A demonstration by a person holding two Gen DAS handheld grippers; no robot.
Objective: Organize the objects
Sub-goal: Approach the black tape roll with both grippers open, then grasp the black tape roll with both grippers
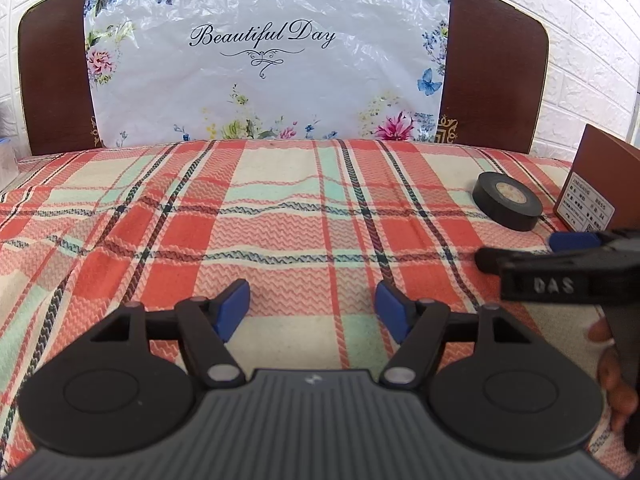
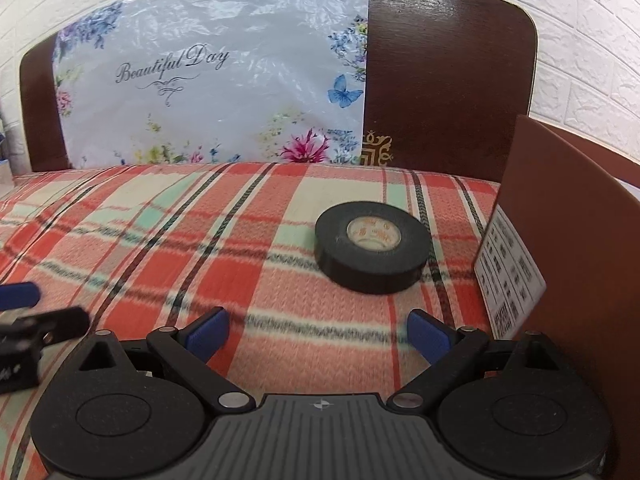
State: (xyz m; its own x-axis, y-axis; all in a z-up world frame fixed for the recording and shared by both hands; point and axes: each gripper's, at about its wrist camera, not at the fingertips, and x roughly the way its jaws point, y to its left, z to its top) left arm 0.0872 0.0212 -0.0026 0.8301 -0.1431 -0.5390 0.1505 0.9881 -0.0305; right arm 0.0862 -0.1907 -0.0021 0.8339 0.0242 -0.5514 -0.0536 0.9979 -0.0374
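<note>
A black roll of tape (image 2: 372,252) lies flat on the plaid cloth, just ahead of my right gripper (image 2: 318,334), which is open and empty. The roll also shows in the left wrist view (image 1: 507,200) at the far right. A brown box (image 2: 572,240) with a white label stands right of the roll; it shows in the left wrist view (image 1: 600,184) too. My left gripper (image 1: 313,308) is open and empty over bare cloth. The right gripper's fingers (image 1: 520,256) reach in from the right there.
The plaid cloth (image 1: 240,216) covers the bed. A dark wooden headboard (image 2: 440,80) with a floral plastic sheet (image 1: 264,60) stands at the back. White brick wall lies behind. The left gripper's fingers (image 2: 24,304) show at the right view's left edge.
</note>
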